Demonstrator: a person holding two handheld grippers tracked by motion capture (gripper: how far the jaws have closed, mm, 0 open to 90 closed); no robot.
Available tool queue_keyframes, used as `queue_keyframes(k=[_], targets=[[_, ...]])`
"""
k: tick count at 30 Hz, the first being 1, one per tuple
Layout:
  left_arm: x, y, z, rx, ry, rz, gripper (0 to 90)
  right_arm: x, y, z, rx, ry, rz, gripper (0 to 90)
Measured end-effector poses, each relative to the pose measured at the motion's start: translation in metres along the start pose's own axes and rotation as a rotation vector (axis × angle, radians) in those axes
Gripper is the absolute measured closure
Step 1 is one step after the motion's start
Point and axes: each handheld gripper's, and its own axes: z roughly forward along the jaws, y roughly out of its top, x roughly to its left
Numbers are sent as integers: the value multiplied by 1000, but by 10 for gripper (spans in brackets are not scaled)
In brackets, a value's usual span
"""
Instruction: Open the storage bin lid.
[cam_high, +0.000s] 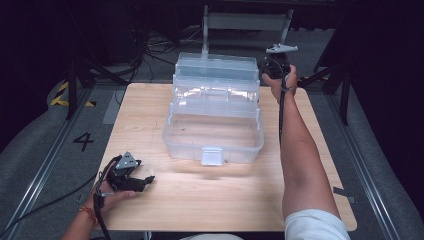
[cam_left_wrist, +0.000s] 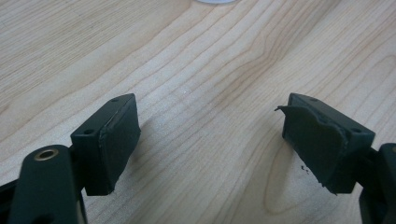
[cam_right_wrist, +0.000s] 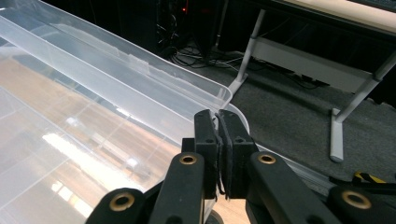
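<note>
A clear plastic tiered storage box (cam_high: 214, 134) stands open in the middle of the wooden table (cam_high: 210, 200), its upper trays stepped back toward the far side. My right gripper (cam_high: 274, 67) is held at the far right corner of the top tier. In the right gripper view its jaws (cam_right_wrist: 218, 116) are shut, pads together, with their tips at the corner of the clear rim (cam_right_wrist: 140, 77); I cannot tell whether the rim is pinched. My left gripper (cam_high: 146, 181) rests low over the table's front left. Its jaws (cam_left_wrist: 210, 126) are open with bare wood between them.
A white latch (cam_high: 211, 155) hangs on the box's front wall. Beyond the far edge stand a grey metal frame (cam_right_wrist: 299, 58) and loose cables (cam_high: 150, 47) on the dark floor. The right pad (cam_left_wrist: 310, 140) of the left gripper looks torn at its edge.
</note>
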Motion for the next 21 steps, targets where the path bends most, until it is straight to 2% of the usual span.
queue_keyframes(k=[9, 21], targets=[[0, 0, 0, 1, 2, -1, 195, -1, -5, -10, -12, -2, 7, 848], [-1, 0, 0, 4, 5, -3, 196, 3, -20, -38, -42, 8, -8, 811]])
